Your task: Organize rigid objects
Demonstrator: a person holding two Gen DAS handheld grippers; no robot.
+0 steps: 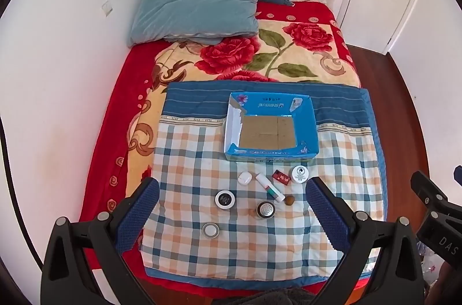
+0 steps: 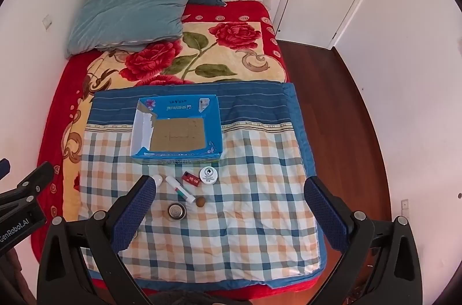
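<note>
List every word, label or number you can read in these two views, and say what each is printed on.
"DAS": on the right gripper's black body, cut off at the frame edge.
"GenRobot.AI": on the left gripper's black body, first letter partly cut off.
Blue box: white print on its walls, upside down, unreadable.
White round tin and red packet: print too small.

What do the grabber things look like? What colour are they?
Each gripper, left gripper and right gripper, has two fingers with bumpy dark blue pads on black plastic arms. Round silver bolts sit at the joints. White letters are printed on the black bodies: "DAS" shows on one and "GenRobot.AI" on the other. No cables or sleeves show.
</note>
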